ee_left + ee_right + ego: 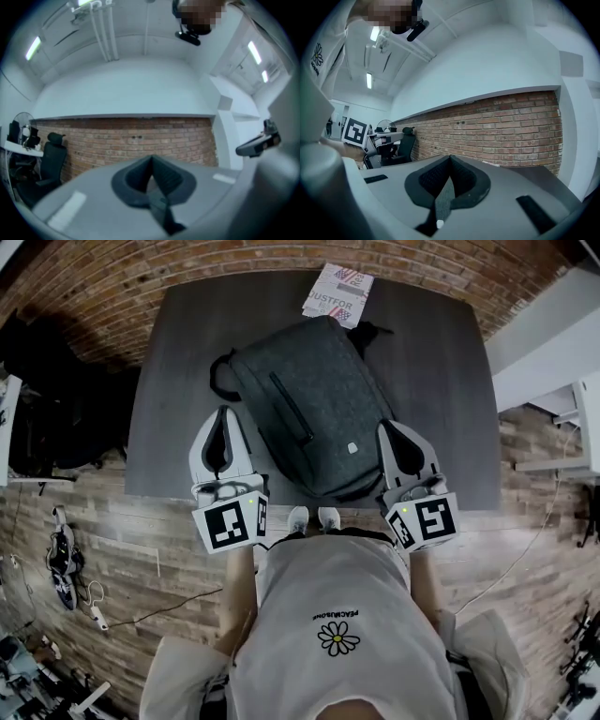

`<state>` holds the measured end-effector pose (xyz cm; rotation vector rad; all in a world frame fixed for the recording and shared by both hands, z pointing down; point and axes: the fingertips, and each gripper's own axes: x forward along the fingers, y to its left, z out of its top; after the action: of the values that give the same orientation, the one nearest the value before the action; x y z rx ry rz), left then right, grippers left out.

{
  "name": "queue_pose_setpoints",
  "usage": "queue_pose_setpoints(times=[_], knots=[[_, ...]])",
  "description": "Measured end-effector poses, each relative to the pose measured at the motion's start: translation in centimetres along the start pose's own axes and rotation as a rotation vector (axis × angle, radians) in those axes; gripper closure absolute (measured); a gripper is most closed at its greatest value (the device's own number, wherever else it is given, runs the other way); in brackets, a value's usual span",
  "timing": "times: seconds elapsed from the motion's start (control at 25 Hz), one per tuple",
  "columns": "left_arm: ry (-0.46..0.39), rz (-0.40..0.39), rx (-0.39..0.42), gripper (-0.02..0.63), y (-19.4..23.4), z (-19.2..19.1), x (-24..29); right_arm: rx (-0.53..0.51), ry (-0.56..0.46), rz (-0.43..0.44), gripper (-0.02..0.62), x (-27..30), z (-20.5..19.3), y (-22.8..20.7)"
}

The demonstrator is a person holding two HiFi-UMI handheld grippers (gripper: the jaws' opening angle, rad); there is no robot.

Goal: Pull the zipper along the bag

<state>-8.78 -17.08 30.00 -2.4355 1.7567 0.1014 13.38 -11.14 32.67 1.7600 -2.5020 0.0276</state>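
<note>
A dark grey backpack [314, 404] lies flat on the dark table [450, 362], with a slanted front-pocket zipper [292, 409] and a carry loop [221, 374] at its left. My left gripper [223, 414] hovers just left of the bag's near end, shut and empty. At the bag's near right corner is my right gripper [389, 426], also shut with nothing in it. In the left gripper view the shut jaws [151, 159] point at a brick wall and no bag shows. The right gripper view is the same: shut jaws [450, 158], brick wall beyond.
A printed leaflet [338, 293] lies at the table's far edge behind the bag. A black office chair [51, 157] stands to the left. Cables and a power strip [94, 615] lie on the wooden floor at the left. White furniture [586, 418] is on the right.
</note>
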Motion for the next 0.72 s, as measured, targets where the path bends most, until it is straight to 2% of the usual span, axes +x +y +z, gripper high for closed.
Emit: queue_pose_setpoints(times=[0.2, 0.32, 0.72], knots=[[0.018, 0.049, 0.010, 0.604, 1.7, -0.3, -0.6, -0.022, 0.030, 0.098, 0.594, 1.6, -0.1, 1.0], [0.026, 0.066, 0.018, 0.604, 2.4, -0.4, -1.1, -0.054, 0.045, 0.127, 0.593, 2.4, -0.2, 1.6], [0.112, 0.053, -0.002, 0.568, 3.3, -3.2, -2.2, -0.075, 0.084, 0.196, 0.594, 3.6, -1.2, 3.7]])
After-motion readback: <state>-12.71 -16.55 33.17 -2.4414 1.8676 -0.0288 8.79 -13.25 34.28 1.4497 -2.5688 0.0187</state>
